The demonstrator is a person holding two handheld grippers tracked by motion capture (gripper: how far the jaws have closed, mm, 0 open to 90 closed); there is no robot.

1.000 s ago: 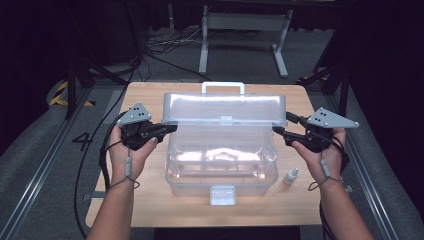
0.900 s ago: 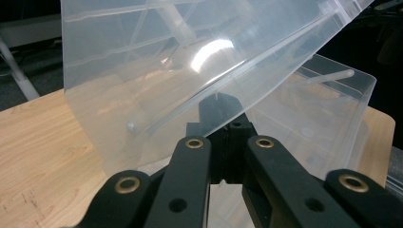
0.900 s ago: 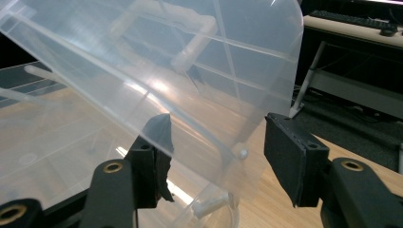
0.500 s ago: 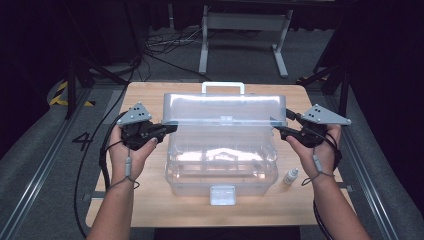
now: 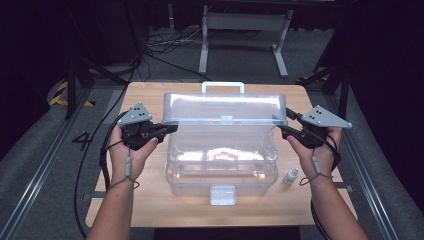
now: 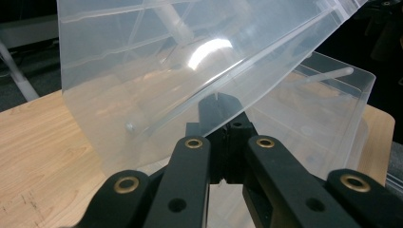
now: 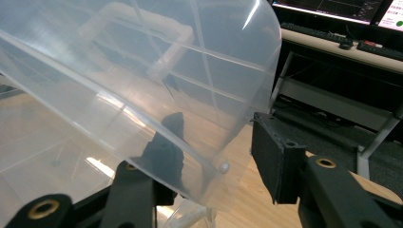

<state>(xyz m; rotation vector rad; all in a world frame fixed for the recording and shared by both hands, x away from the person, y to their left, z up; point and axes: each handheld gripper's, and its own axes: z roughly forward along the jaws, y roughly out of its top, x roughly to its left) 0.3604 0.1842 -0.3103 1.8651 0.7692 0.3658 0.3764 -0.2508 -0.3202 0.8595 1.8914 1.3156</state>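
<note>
Dark floor, trailing cables and a metal stand frame surround the light wooden worktop (image 5: 150,100), on whose middle stands a clear plastic storage box (image 5: 222,167) with a white latch at its front wall. Its lid (image 5: 225,111) is raised on the rear hinge, tilted partway up, carry handle at the far edge. The left gripper (image 5: 167,129) has its jaws closed tight on the lid's left front corner; in the left gripper view the clear edge (image 6: 190,76) runs into the pinched black tips. The right gripper (image 5: 283,130) straddles the lid's right front corner (image 7: 223,142): its jaws have just been closing, yet one pad stands clear of the plastic, so they are not gripping. A small white dropper bottle (image 5: 290,176) stands near the worktop's right front edge, just beside the box. By my judgement the lid is about halfway through its swing; whether it is being opened or shut I cannot tell. Left: secure the right-hand grip and finish the swing
</note>
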